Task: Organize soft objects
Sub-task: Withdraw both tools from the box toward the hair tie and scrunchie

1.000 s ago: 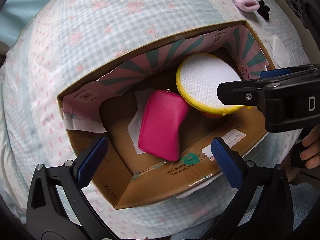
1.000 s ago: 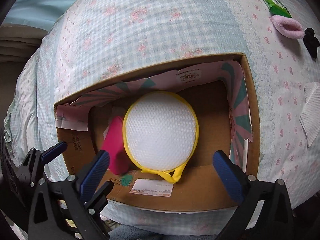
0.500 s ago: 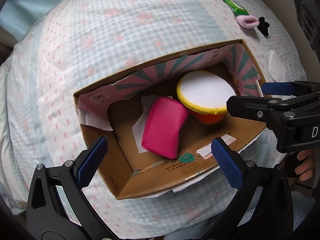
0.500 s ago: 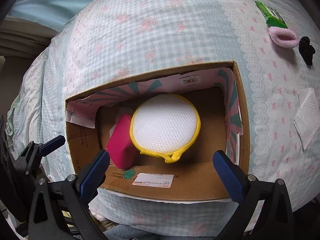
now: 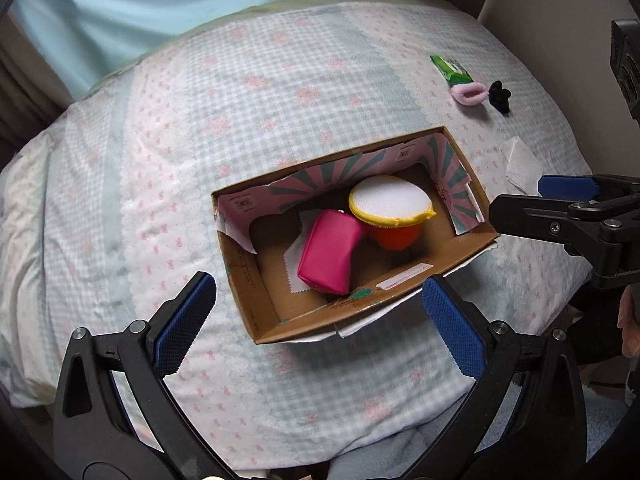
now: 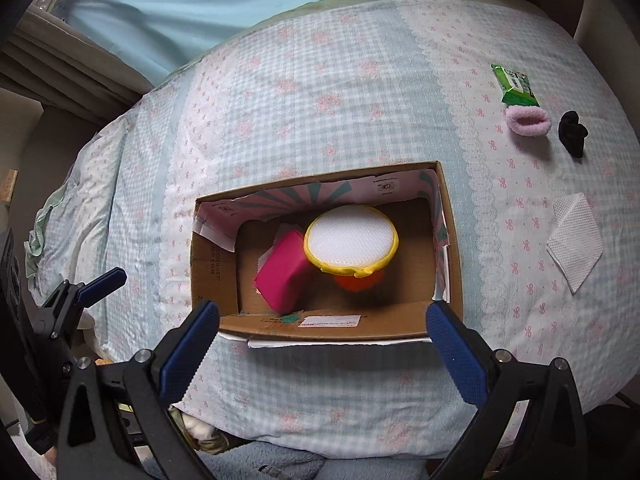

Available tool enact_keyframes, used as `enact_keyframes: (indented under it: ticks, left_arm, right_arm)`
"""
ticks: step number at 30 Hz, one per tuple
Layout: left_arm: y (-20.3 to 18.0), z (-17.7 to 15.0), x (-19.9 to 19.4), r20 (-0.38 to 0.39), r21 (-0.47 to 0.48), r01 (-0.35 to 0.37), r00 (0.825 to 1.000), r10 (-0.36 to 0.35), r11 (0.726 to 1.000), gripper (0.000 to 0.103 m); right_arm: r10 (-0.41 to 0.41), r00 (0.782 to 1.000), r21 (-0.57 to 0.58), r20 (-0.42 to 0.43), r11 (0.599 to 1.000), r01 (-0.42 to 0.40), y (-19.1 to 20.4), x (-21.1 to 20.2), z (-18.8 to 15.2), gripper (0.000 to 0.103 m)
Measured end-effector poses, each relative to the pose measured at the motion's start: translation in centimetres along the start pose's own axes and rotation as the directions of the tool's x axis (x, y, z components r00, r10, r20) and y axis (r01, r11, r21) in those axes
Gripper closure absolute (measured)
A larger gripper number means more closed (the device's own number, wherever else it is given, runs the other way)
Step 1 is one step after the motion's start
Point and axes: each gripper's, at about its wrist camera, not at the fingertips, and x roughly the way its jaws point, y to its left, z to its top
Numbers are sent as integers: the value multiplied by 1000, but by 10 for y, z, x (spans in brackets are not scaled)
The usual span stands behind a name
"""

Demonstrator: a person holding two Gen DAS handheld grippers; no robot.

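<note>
An open cardboard box (image 5: 360, 312) (image 6: 332, 328) sits on a checked bedspread. Inside lie a magenta pouch (image 5: 330, 256) (image 6: 282, 274), a round white mesh pad with a yellow rim (image 5: 388, 202) (image 6: 350, 240) resting on an orange object (image 5: 394, 236) (image 6: 358, 282), and a white cloth (image 5: 294, 258). My left gripper (image 5: 320, 332) is open and empty, above the box's near wall. My right gripper (image 6: 324, 344) is open and empty, also at the near wall; it shows in the left wrist view (image 5: 560, 208) to the right of the box.
On the bedspread right of the box lie a green packet (image 6: 516, 86) (image 5: 450, 68), a pink fluffy scrunchie (image 6: 528, 120) (image 5: 468, 94), a black hair tie (image 6: 572, 132) (image 5: 500, 96) and a folded white cloth (image 6: 574, 242) (image 5: 520, 162). A light blue curtain (image 6: 240, 4) hangs behind the bed.
Both grippers have pulled back and up from the box, which now looks smaller. The mesh pad has settled onto the orange object. Both stay open and empty.
</note>
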Motion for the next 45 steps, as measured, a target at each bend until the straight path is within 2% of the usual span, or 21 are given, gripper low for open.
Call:
enact_keyframes:
  ticks: [3, 10, 15, 20, 22, 24, 29, 36, 40, 45]
  left_arm:
    - [0, 1, -26, 47, -31, 19, 999, -18, 999, 0]
    - [-15, 7, -76, 145, -89, 33, 989, -20, 996, 0]
    - [-46, 12, -99, 187, -102, 8, 982, 11, 995, 0]
    - [-98, 31, -113, 242, -100, -14, 970, 38, 995, 0]
    - [-122, 42, -110, 249, -119, 24, 969, 6, 993, 0]
    - [-147, 53, -107, 257, -149, 32, 967, 8, 988, 0]
    - [-215, 80, -104, 307, -231, 57, 952, 18, 971, 0]
    - [-286, 123, -80, 308, -248, 26, 950, 53, 969, 0]
    - [-312, 149, -47, 293, -232, 62, 956, 9, 971, 0]
    - [-331, 187, 20, 266, -228, 104, 963, -41, 968, 0]
  right_arm:
    - [5, 999, -21, 54, 1000, -4, 3, -33, -11, 0]
    - [-102, 979, -5, 175, 995, 104, -11, -103, -29, 0]
    - [-169, 951, 41, 260, 986, 164, -40, -149, -36, 0]
    - [-224, 922, 57, 317, 975, 217, -84, -184, -40, 0]
    - [-221, 916, 52, 335, 975, 216, -107, -194, -37, 0]
    - [-216, 906, 37, 364, 975, 218, -134, -204, -32, 0]
    - [-173, 899, -31, 402, 979, 202, -198, -228, -11, 0]
    - [-146, 904, -107, 401, 973, 205, -266, -238, 25, 0]
    - [-145, 910, -122, 389, 971, 207, -298, -225, 49, 0]
    - [-144, 910, -153, 388, 964, 218, -332, -197, 84, 0]
